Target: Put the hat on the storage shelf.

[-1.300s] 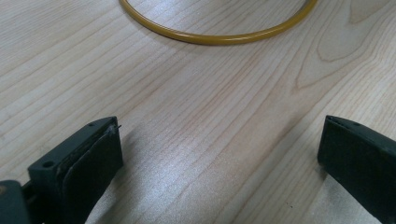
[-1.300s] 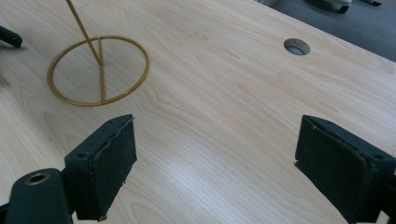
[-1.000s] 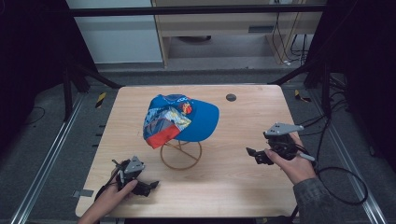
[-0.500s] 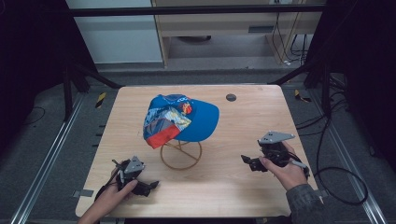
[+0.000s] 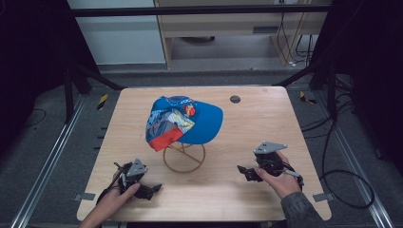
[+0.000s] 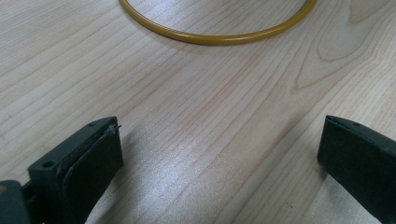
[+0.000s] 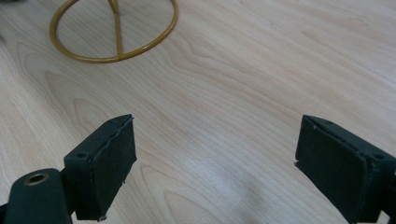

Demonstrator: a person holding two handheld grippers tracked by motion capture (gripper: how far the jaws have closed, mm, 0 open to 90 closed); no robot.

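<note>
A blue cap [image 5: 190, 121] with a patterned panel sits on a gold wire stand [image 5: 184, 156] near the middle of the wooden table [image 5: 266, 118], its brim pointing to the right; the stand's round base ring lies flat on the wood just below the cap; a small dark disc [image 5: 235, 99] lies near the far edge, well apart from the cap; the left tongs [image 5: 154, 188] rest low at the near left corner, held in the person's left hand [image 5: 111, 202], and in the left gripper view the jaws stand wide apart over bare wood, nothing between them, with the arc of the ring [image 6: 219, 35] ahead; the right tongs [image 5: 241, 169] sit at the near right, held in the right hand [image 5: 280, 180], a grey plate on top and pointing toward the stand; in the right gripper view its jaws are also wide, holding nothing, with the ring and its upright wire [image 7: 114, 32] up ahead to the left.
</note>
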